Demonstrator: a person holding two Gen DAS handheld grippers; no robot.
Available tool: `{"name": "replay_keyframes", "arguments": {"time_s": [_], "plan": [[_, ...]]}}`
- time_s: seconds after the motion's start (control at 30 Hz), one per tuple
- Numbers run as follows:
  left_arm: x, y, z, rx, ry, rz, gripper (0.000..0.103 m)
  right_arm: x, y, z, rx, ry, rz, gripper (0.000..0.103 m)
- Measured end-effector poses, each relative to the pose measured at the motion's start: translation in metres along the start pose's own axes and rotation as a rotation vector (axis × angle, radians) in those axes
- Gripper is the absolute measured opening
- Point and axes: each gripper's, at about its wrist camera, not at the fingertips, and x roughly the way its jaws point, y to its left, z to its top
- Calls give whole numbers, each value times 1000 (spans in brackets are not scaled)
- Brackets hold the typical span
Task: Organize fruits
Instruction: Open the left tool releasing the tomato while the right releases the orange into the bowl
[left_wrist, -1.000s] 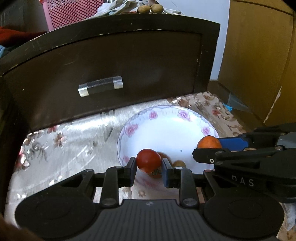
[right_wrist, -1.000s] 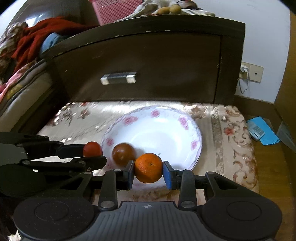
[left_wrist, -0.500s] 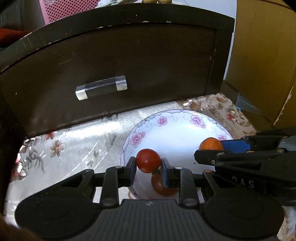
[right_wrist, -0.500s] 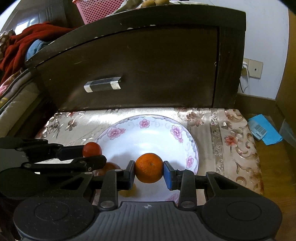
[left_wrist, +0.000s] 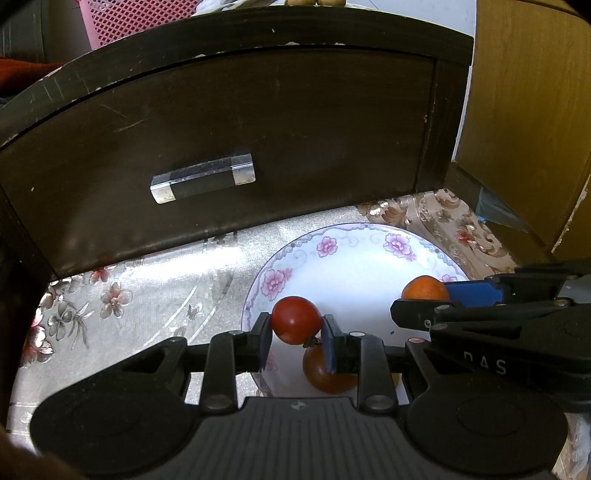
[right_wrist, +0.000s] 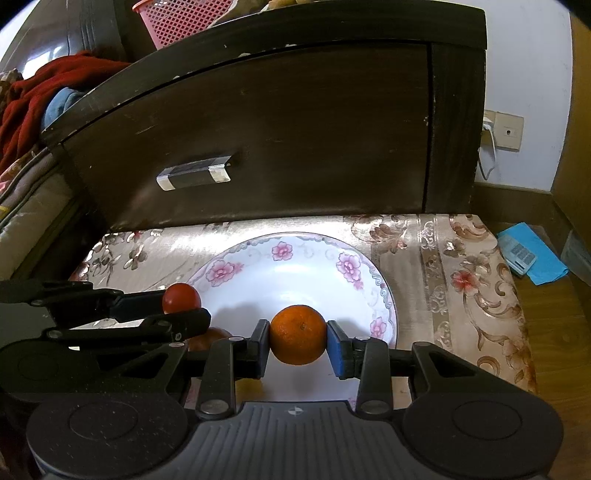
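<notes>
My left gripper (left_wrist: 296, 332) is shut on a red tomato (left_wrist: 296, 319) and holds it above the near left rim of a white floral plate (left_wrist: 354, 258). My right gripper (right_wrist: 298, 345) is shut on an orange (right_wrist: 298, 334) and holds it above the near part of the same plate (right_wrist: 295, 266). A second, darker tomato (left_wrist: 325, 376) lies on the plate below the left gripper; it also shows in the right wrist view (right_wrist: 207, 338), partly hidden. The left gripper's tomato (right_wrist: 181, 298) and the right gripper's orange (left_wrist: 424, 288) each show in the other view.
The plate rests on a low table with a floral cloth (right_wrist: 461, 266). A dark wooden drawer front (left_wrist: 240, 147) with a clear handle (left_wrist: 203, 178) rises right behind it. A pink basket (right_wrist: 181, 18) stands on top. A blue item (right_wrist: 528, 254) lies on the floor, right.
Both grippers have risen and moved forward over the plate with their fruits still held. The darker tomato on the plate now sits lower in both views.
</notes>
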Motion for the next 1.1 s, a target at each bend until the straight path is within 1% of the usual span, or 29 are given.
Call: {"name": "replay_keyframes", "arguments": {"time_s": [0.83,1.1], "plan": [[0,0,0,-4,-7,1,39,1,-4,-1,14,4,-9,31],[-5,-1,0,0,-20,9,42,-1,-4,0,8,1,-14,31]]}}
